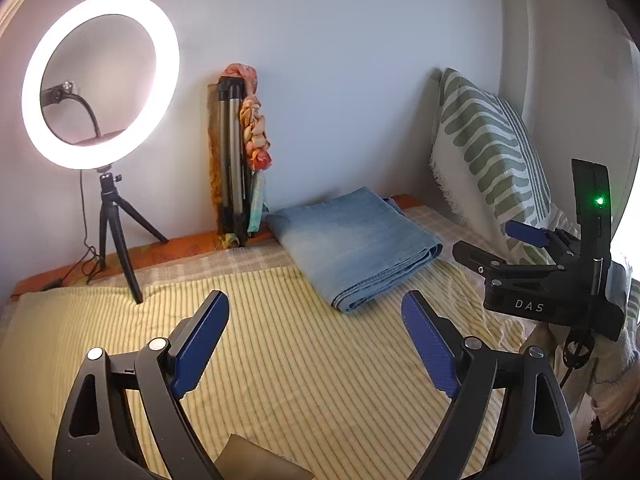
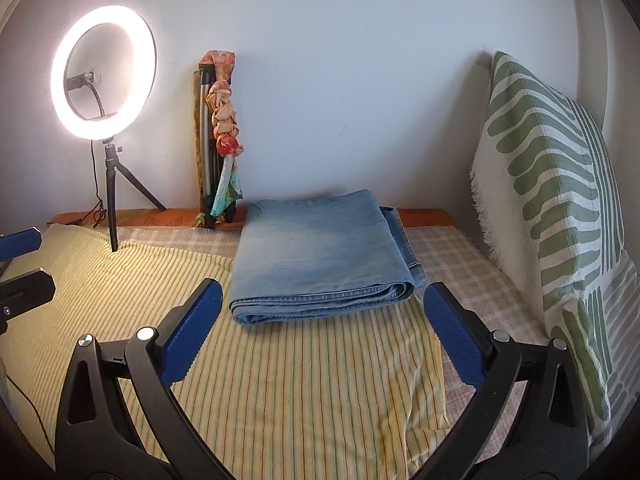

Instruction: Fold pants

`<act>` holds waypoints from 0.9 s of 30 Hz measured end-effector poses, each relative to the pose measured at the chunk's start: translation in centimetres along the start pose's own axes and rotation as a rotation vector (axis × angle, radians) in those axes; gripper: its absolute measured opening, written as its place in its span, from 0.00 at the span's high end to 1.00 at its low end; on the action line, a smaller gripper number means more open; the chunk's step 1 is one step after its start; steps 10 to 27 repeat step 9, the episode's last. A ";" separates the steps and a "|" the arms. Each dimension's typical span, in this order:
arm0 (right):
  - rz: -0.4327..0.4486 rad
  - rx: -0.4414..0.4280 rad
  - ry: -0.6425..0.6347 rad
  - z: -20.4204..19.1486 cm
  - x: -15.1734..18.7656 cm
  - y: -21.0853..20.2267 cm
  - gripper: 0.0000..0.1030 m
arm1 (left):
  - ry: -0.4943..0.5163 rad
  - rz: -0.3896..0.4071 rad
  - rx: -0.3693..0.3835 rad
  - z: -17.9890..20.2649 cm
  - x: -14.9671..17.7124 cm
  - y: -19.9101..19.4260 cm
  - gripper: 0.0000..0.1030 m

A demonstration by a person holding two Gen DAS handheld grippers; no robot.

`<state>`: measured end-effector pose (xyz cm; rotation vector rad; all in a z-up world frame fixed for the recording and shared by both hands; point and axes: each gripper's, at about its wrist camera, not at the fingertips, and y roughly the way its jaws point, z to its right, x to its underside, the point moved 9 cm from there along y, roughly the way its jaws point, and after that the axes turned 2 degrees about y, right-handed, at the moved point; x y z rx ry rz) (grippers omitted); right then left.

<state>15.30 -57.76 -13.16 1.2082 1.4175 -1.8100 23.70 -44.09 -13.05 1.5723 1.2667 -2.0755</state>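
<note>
Both grippers stand wide apart and empty: the right gripper (image 2: 322, 338) sits just short of the folded pants (image 2: 326, 258), nearer than the left gripper (image 1: 316, 344); the pants' folded edge runs crosswise, facing the right gripper.

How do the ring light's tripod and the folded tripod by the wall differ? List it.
1. The ring light's tripod stands with legs spread; the folded tripod has its legs closed.
2. The first is black; the second has silver legs.
3. The first carries the lit ring light; the second is draped with a patterned scarf.
Both are upright near the wall.
</note>
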 end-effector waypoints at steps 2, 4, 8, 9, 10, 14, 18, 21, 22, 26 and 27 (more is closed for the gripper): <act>0.005 0.004 0.007 0.2 0.0 -0.1 0.01 | -0.018 -0.004 0.004 -0.4 0.3 0.0 0.07; 0.007 0.006 0.015 0.3 0.0 -0.2 0.01 | -0.018 0.019 0.000 -0.6 0.5 -0.4 0.06; 0.001 0.002 0.026 0.3 0.1 0.1 0.01 | 0.014 0.031 -0.015 -0.7 0.7 -0.5 0.06; 0.000 0.007 0.027 0.4 0.2 0.1 0.01 | 0.008 0.030 -0.009 -0.7 0.8 -0.5 0.06; 0.000 0.007 0.027 0.4 0.2 0.1 0.01 | 0.008 0.030 -0.009 -0.7 0.8 -0.5 0.06; 0.000 0.007 0.027 0.4 0.2 0.1 0.01 | 0.008 0.030 -0.009 -0.7 0.8 -0.5 0.06; 0.000 0.007 0.027 0.4 0.2 0.1 0.01 | 0.008 0.030 -0.009 -0.7 0.8 -0.5 0.06; 0.000 0.007 0.027 0.4 0.2 0.1 0.01 | 0.008 0.030 -0.009 -0.7 0.8 -0.5 0.06; 0.000 0.007 0.027 0.4 0.2 0.1 0.01 | 0.008 0.030 -0.009 -0.7 0.8 -0.5 0.06; 0.000 0.007 0.027 0.4 0.2 0.1 0.01 | 0.008 0.030 -0.009 -0.7 0.8 -0.5 0.06; 0.000 0.007 0.027 0.4 0.2 0.1 0.01 | 0.008 0.030 -0.009 -0.7 0.8 -0.5 0.06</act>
